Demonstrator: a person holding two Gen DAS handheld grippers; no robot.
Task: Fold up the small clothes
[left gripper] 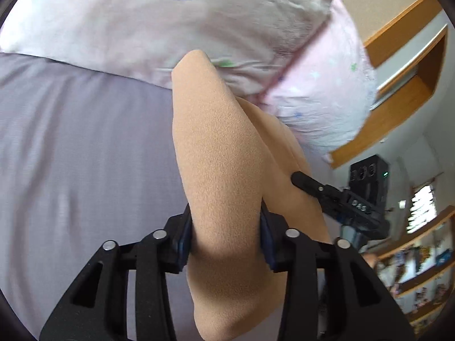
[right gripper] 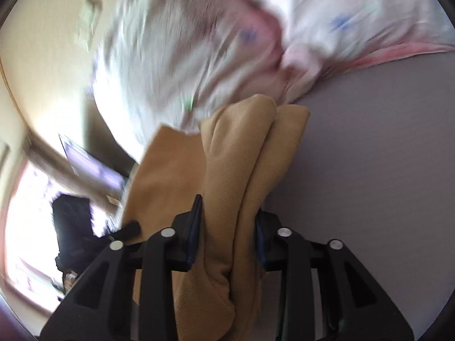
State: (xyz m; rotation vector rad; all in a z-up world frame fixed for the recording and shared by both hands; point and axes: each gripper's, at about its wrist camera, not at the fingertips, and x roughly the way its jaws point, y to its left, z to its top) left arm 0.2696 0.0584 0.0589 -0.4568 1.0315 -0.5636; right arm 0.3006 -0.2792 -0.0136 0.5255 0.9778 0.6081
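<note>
A tan fleece garment (left gripper: pixel 216 153) is held up above a grey-lilac bed sheet (left gripper: pixel 71 156). My left gripper (left gripper: pixel 226 238) is shut on a thick fold of it, and the cloth runs forward from the jaws. My right gripper (right gripper: pixel 227 236) is shut on another bunched part of the same tan garment (right gripper: pixel 236 156), folded in several layers. The right gripper also shows in the left wrist view (left gripper: pixel 301 182), its finger touching the cloth's right side. The other gripper's fingertip (right gripper: pixel 130 227) shows at the left of the right wrist view.
A pale pink pillow (left gripper: pixel 199 22) with small blue and green flowers lies at the head of the bed, also in the right wrist view (right gripper: pixel 199 42). A wooden headboard frame (left gripper: pixel 403 65) and shelves (left gripper: pixel 421 270) stand to the right. The sheet (right gripper: pixel 369 170) lies below.
</note>
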